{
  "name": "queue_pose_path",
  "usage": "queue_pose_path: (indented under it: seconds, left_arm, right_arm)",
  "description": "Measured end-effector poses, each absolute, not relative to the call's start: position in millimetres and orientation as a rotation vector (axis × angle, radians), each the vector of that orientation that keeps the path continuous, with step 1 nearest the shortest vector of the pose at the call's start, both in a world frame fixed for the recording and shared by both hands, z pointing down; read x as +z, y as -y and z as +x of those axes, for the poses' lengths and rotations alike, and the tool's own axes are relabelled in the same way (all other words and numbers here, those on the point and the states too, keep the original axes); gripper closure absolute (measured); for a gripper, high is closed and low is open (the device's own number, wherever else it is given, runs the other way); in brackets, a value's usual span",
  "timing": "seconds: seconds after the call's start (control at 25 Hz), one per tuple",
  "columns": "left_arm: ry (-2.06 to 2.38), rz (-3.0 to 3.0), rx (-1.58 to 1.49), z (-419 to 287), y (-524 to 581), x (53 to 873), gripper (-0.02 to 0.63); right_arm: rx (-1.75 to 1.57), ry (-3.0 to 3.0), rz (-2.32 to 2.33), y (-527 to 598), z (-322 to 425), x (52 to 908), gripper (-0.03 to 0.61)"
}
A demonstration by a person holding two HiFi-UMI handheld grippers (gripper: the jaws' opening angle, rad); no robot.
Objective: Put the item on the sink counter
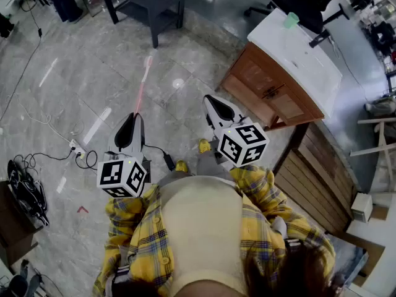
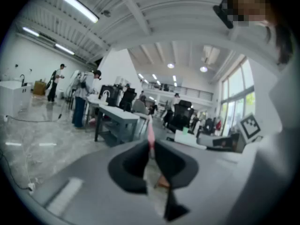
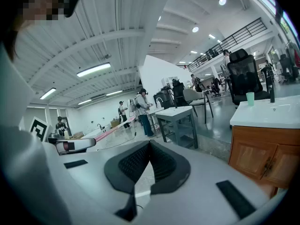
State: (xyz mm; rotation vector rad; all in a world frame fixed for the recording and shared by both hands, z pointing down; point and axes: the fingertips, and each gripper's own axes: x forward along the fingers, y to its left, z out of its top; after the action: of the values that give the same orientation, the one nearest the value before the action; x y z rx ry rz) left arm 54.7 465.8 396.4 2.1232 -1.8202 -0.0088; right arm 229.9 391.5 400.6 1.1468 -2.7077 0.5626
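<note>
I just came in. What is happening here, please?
A person in a yellow checked shirt stands on the floor with a gripper in each hand. The left gripper has its jaws shut on a thin pink stick that points forward. The right gripper is shut with nothing between its jaws. The sink counter, with a green cup on it, is ahead to the right; the stick is not on it yet.

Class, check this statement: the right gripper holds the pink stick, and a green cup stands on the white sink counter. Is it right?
Not quite. The left gripper holds the pink stick, as the left gripper view shows; the right gripper is shut on nothing. The green cup does stand on the white sink counter.
</note>
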Motion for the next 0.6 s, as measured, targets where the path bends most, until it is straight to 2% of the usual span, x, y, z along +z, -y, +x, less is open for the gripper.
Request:
queue_pose_path:
  seconds: [0.6]
  left_arm:
    - [1.792, 2.137, 0.0, 61, -466, 401, 0.571]
  right_arm:
    - [0.632, 2.711, 1.111, -388, 220, 409, 0.565]
